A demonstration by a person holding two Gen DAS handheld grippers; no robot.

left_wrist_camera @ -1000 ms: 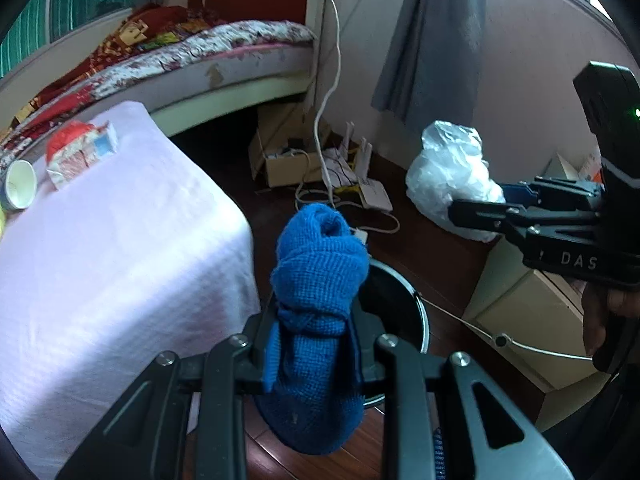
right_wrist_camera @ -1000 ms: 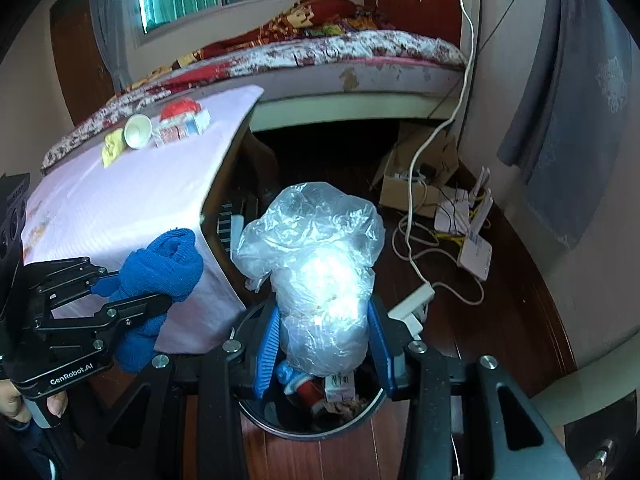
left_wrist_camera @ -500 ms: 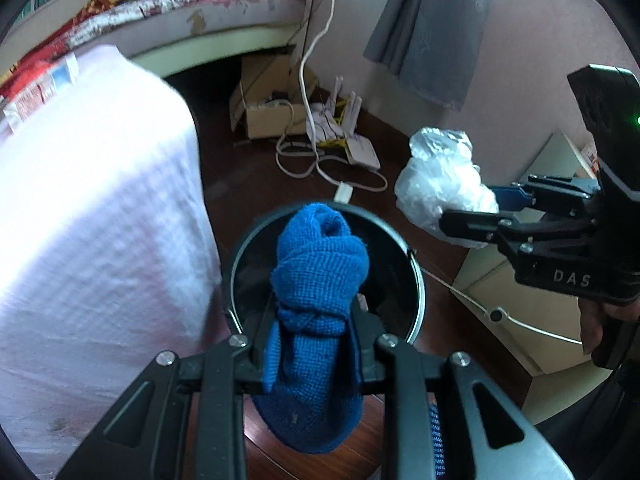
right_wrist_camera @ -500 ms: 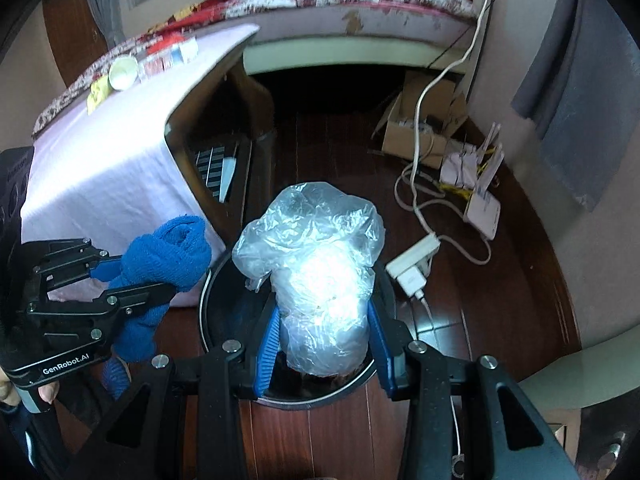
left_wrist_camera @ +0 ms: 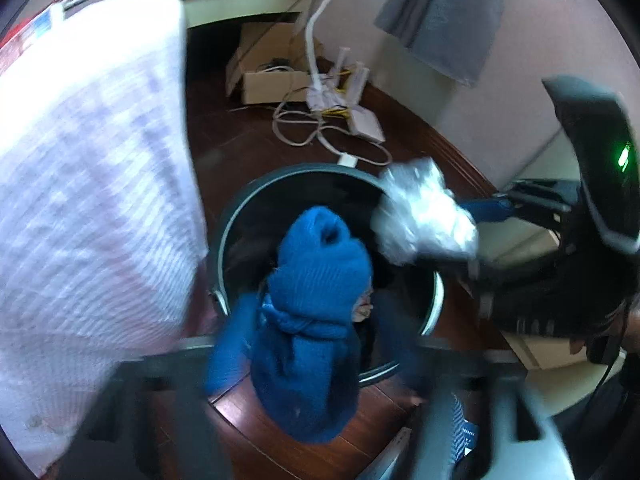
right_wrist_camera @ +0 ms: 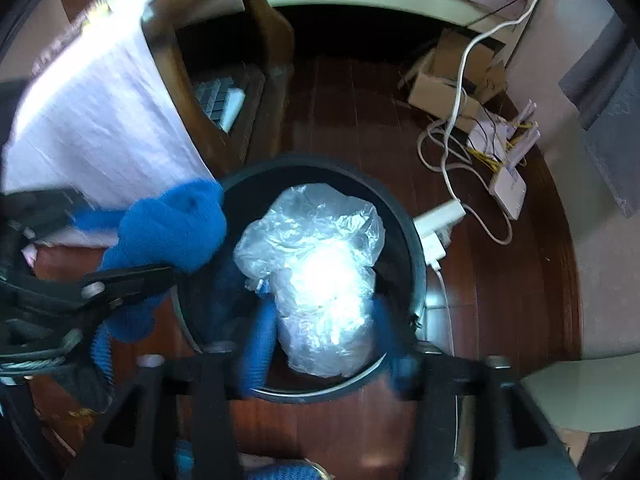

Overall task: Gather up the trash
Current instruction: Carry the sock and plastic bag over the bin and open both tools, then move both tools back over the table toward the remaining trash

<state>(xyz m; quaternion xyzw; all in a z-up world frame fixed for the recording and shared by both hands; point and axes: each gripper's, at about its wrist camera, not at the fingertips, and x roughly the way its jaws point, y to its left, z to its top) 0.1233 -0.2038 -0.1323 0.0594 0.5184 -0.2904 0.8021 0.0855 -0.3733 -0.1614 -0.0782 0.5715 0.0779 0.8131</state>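
Note:
A round black trash bin [left_wrist_camera: 224, 248] stands on the dark wood floor beside the table. My left gripper [left_wrist_camera: 314, 320] points down over it with its jaws opening. A knotted blue knit cloth [left_wrist_camera: 316, 272] hangs between its blurred blue pads, which stand clear of its sides. My right gripper [right_wrist_camera: 322, 336] is also above the bin [right_wrist_camera: 416, 248], its jaws opening too. A crumpled clear plastic bag [right_wrist_camera: 320, 272] sits between its pads, with a gap on each side. Each gripper shows in the other's view: the cloth [right_wrist_camera: 172, 232] at the left rim, the bag [left_wrist_camera: 420, 212] at the right rim.
A table with a white cloth [left_wrist_camera: 92, 200] stands close on the bin's left. Beyond the bin lie a power strip [right_wrist_camera: 440, 216], white cables, a router [right_wrist_camera: 508, 188] and an open cardboard box [left_wrist_camera: 272, 84]. A grey curtain [left_wrist_camera: 444, 20] hangs on the pink wall.
Both grippers have dropped toward the bin and tipped further down. Their jaws, shut on the cloth and the bag in the earlier frames, have spread wide.

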